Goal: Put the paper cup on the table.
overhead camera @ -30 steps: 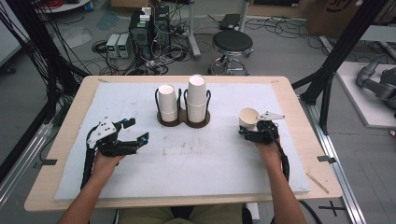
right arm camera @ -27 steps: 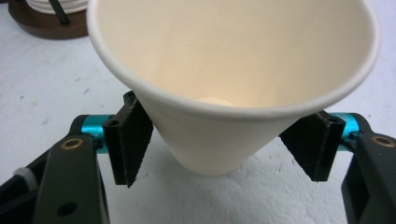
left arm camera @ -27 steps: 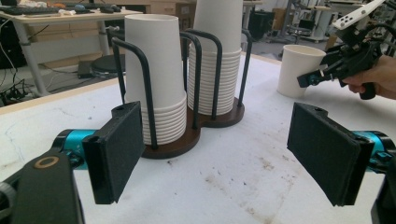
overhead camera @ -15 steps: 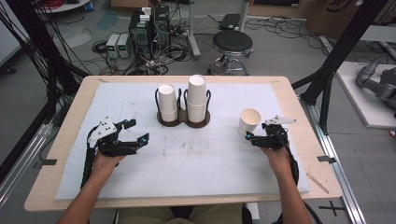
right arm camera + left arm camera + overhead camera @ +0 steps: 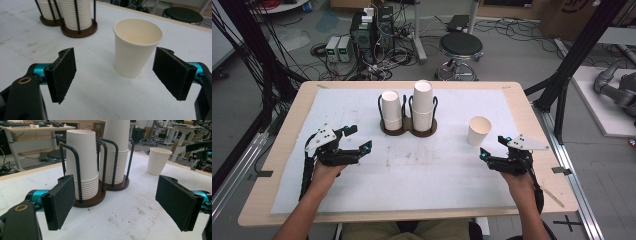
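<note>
A dark wooden holder (image 5: 408, 131) with black wire loops stands at the table's middle back. It carries a shorter stack of white paper cups (image 5: 391, 109) and a taller stack (image 5: 422, 102). To its right a single cup (image 5: 478, 131) stands upright on the mat, apart from my right gripper (image 5: 493, 146), which is just in front of it. That gripper's jaws have just been opening and are open and empty; the cup (image 5: 136, 53) stands beyond its pads (image 5: 63, 75). My left gripper (image 5: 361, 137) is at front left, facing the holder (image 5: 100, 197). Its jaws have just been opening, with nothing between them.
A white mat (image 5: 437, 185) covers most of the wooden table (image 5: 282, 165). Beyond the far edge are a black stool (image 5: 460, 47), cables and electronics on the floor. Black frame posts stand at both sides.
My right gripper has let go of the single cup and drawn back toward the near right, opening wide. The cup stays standing. My left gripper's jaws have spread a little; that hand kept still.
</note>
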`<action>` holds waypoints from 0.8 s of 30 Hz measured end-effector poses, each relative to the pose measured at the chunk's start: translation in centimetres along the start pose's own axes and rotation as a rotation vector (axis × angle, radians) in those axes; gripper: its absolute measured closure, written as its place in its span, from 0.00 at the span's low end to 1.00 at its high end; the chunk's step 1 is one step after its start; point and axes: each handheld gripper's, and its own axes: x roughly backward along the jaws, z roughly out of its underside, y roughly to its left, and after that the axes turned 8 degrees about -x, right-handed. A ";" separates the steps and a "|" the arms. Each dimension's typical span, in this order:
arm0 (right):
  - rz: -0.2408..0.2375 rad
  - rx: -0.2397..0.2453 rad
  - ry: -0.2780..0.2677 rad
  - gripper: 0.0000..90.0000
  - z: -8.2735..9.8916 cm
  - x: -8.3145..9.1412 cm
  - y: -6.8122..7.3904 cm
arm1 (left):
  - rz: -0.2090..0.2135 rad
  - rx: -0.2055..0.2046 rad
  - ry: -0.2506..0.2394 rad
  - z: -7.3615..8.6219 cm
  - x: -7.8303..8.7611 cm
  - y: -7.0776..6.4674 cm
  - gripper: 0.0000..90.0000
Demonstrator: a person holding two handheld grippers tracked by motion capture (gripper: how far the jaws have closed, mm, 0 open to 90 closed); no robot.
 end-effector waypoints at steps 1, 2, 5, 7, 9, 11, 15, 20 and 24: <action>-0.009 0.009 -0.010 0.22 0.0 0.2 0.3 | -0.002 -0.006 -0.001 -0.1 0.0 -0.1 0.18; -0.015 0.015 -0.020 0.22 -0.1 0.3 0.6 | -0.001 -0.010 -0.003 -0.2 -0.1 -0.1 0.18; -0.036 0.029 -0.048 0.22 -0.2 0.6 1.2 | -0.003 -0.020 -0.005 -0.3 -0.2 -0.3 0.18; -0.050 0.034 -0.063 0.22 -0.4 0.7 1.5 | -0.010 -0.030 -0.004 -0.3 -0.1 -0.4 0.18; -0.057 0.031 -0.068 0.22 -0.5 0.7 1.7 | -0.005 -0.032 -0.011 -0.4 -0.1 -0.4 0.18; -0.061 0.024 -0.072 0.22 -0.5 0.7 1.8 | -0.003 -0.033 -0.017 -0.5 0.1 -0.5 0.19; -0.061 0.024 -0.078 0.22 -0.6 0.8 1.9 | 0.002 -0.028 -0.034 -0.6 0.3 -0.5 0.19; -0.054 0.027 -0.083 0.22 -0.7 0.8 2.2 | 0.014 -0.027 -0.050 -0.7 0.9 -0.7 0.19; -0.057 0.034 -0.083 0.22 -0.9 0.6 2.5 | 0.011 -0.027 -0.051 -0.8 1.2 -0.8 0.19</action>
